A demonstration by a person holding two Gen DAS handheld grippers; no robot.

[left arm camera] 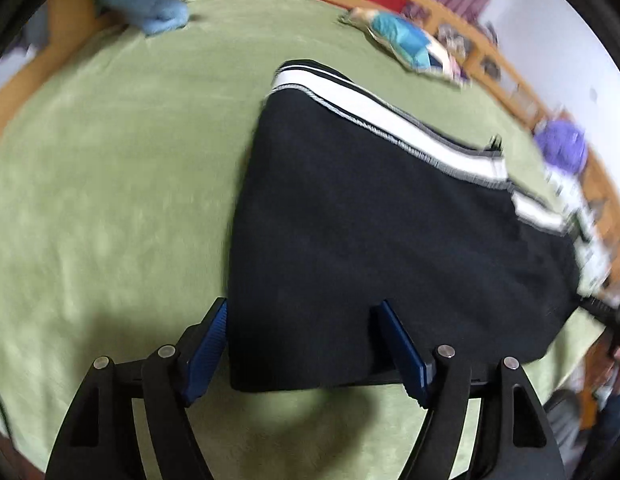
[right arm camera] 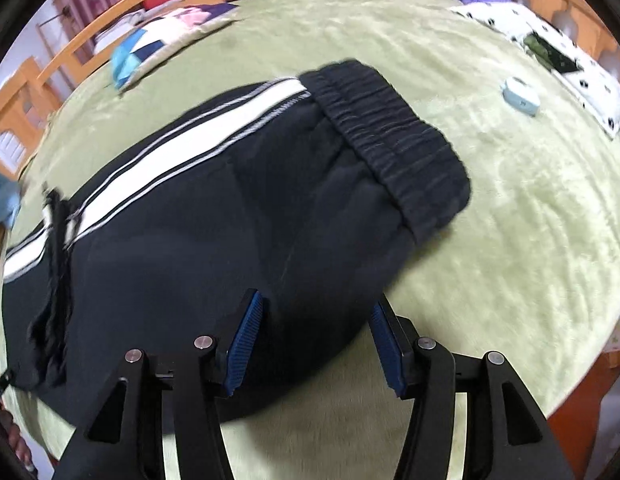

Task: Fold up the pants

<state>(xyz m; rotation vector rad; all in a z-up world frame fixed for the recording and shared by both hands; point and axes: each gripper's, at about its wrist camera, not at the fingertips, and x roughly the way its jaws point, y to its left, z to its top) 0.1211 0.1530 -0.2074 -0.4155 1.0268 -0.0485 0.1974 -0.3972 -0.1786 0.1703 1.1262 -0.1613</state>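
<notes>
My left hand-held gripper (left arm camera: 300,354) and right hand-held gripper (right arm camera: 316,344) both stand open and empty, each poised over the near edge of the pants (right arm camera: 214,232) so I can, I judge, take that edge for the next fold. The pants lie flat on the green bed cover (left arm camera: 110,180), already folded, long axis running side to side, waistband (right arm camera: 390,136) toward my right.

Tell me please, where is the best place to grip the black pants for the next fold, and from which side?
Probably the elastic waistband, at its near corner. It is thick and stands slightly off the green blanket, so a finger could slide under it. Come from above on the right side with the right gripper, which hovers open nearby.
</notes>
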